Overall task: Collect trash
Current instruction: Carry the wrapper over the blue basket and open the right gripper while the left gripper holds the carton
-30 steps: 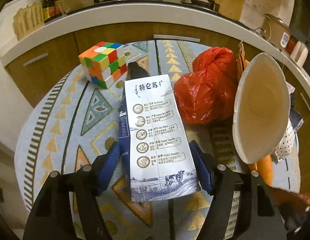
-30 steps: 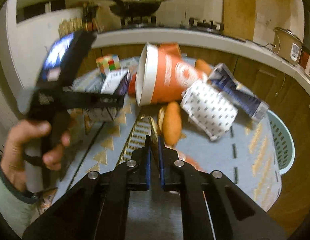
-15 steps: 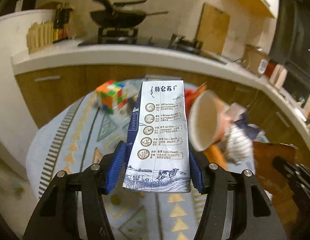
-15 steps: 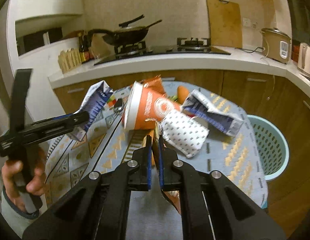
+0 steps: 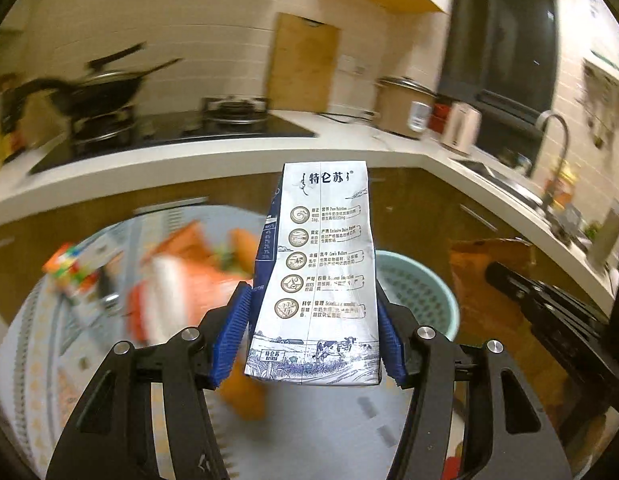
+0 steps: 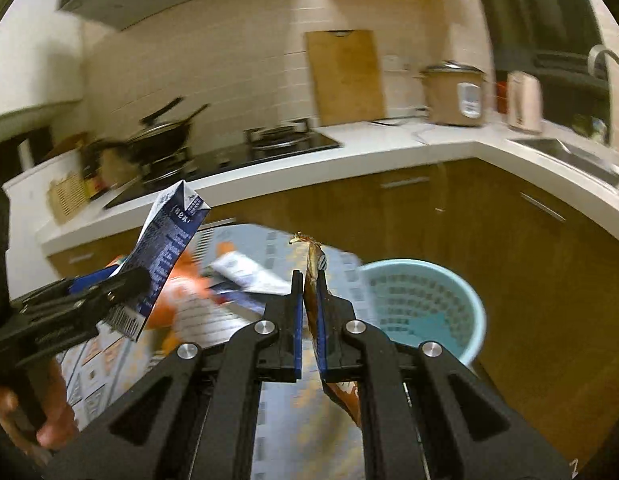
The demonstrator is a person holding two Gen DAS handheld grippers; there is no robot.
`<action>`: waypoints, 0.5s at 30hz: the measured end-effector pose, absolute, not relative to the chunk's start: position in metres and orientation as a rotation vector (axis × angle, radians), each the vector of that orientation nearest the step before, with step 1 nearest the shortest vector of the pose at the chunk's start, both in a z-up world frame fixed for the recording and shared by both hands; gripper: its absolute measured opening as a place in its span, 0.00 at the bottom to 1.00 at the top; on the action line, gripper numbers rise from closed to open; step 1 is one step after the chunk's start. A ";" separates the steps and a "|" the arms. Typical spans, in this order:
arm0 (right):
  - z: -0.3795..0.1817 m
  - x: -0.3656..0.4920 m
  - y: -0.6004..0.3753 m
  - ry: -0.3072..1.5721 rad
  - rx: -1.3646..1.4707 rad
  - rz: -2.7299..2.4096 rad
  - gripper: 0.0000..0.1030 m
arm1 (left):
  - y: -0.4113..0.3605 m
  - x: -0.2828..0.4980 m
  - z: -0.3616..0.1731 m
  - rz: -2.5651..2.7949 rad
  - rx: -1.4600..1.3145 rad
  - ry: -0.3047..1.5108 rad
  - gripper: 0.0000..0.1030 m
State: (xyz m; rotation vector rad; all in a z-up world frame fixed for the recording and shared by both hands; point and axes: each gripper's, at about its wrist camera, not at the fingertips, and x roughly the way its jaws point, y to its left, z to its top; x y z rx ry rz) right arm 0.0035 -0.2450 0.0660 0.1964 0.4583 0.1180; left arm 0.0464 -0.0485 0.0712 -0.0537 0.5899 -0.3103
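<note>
Lifting: I have both tongs raised off the table since a second ago; the clutter has dropped below and behind them.
Left tongs (image 5: 311,338): pinching the milk carton (image 5: 323,276) across its lower half, carton upright, pads on both sides.
Right tongs (image 6: 309,316): pressed together on a thin brown wrapper (image 6: 312,264), its edge standing up between the pads.
Basket (image 6: 421,304): now ahead of both tongs, beyond the table (image 6: 293,408) edge, where before the table clutter filled the view.
Meaning: I judge both pieces are on their way to the basket; release comes next.
Left on table: orange cup (image 5: 177,292), puzzle cube (image 5: 67,270), blurred.
</note>
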 end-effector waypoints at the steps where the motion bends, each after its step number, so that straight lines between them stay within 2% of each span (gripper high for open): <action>1: 0.063 0.008 -0.257 0.464 0.210 0.093 0.04 | -0.061 0.050 0.070 -0.326 -0.045 0.594 0.54; 9: 0.030 0.045 -0.330 0.543 0.328 -0.002 0.04 | -0.140 0.100 0.041 -0.448 -0.049 0.683 0.54; 15: 0.003 0.075 -0.348 0.599 0.358 0.020 0.04 | -0.167 0.140 0.008 -0.500 -0.125 0.770 0.54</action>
